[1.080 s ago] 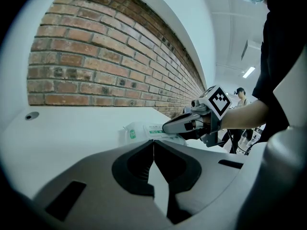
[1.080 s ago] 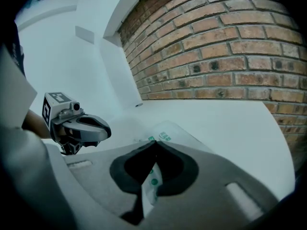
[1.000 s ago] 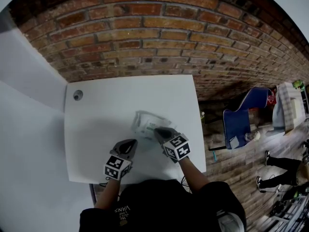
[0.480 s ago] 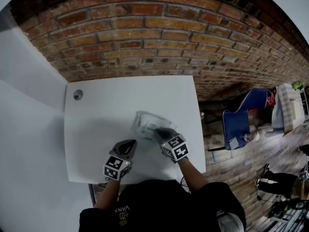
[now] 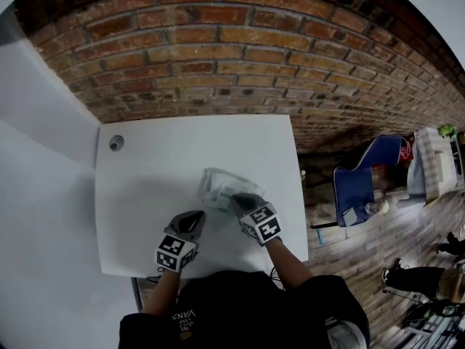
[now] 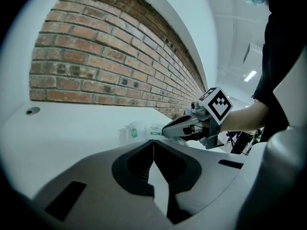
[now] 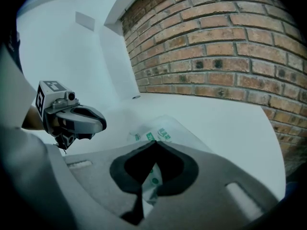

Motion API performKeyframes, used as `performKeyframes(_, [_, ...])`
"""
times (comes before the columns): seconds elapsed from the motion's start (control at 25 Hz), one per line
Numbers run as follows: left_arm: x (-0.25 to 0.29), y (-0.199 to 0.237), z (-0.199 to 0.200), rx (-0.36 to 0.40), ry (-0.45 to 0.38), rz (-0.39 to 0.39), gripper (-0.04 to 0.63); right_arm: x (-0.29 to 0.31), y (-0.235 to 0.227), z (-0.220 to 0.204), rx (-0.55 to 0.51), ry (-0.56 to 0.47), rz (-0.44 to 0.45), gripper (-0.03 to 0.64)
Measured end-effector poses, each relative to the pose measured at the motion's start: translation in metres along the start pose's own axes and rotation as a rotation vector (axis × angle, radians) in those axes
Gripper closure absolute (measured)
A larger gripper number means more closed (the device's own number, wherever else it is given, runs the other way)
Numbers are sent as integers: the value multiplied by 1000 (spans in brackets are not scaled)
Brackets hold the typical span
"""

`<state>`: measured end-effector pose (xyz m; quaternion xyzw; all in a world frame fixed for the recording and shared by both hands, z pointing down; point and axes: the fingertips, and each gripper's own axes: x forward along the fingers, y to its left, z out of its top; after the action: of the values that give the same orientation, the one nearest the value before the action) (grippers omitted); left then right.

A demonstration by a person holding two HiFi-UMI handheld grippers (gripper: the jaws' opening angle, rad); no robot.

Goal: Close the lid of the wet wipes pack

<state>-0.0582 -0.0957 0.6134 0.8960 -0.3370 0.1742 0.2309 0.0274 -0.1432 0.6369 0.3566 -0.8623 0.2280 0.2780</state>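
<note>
The wet wipes pack (image 5: 217, 182), a clear soft packet with green print, lies flat near the middle of the white table (image 5: 152, 166). My right gripper (image 5: 239, 199) is shut, and its tips rest over the pack's near right part. In the right gripper view the pack (image 7: 162, 128) lies just past and under the shut right gripper (image 7: 154, 142). My left gripper (image 5: 194, 217) is shut and empty, near the table's front edge, a little left of the pack. From the left gripper view the pack (image 6: 140, 130) shows beyond my left gripper (image 6: 153, 141). I cannot make out the lid.
A round cable hole (image 5: 116, 143) sits in the table's far left corner. A brick wall (image 5: 240, 57) runs behind the table. A blue chair (image 5: 363, 174) stands off the table's right edge on the wooden floor.
My right gripper has edged slightly left over the pack. The left gripper and the pack have stayed put.
</note>
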Motion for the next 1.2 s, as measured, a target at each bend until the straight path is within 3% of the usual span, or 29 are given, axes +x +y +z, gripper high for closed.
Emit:
performKeyframes(0.36, [3, 3, 0, -4, 0, -1, 595, 2, -1, -2, -6, 26, -7, 618])
performKeyframes(1.2, [-8, -3, 16, 24, -38, 1, 595, -6, 3, 8, 49, -30, -42, 618])
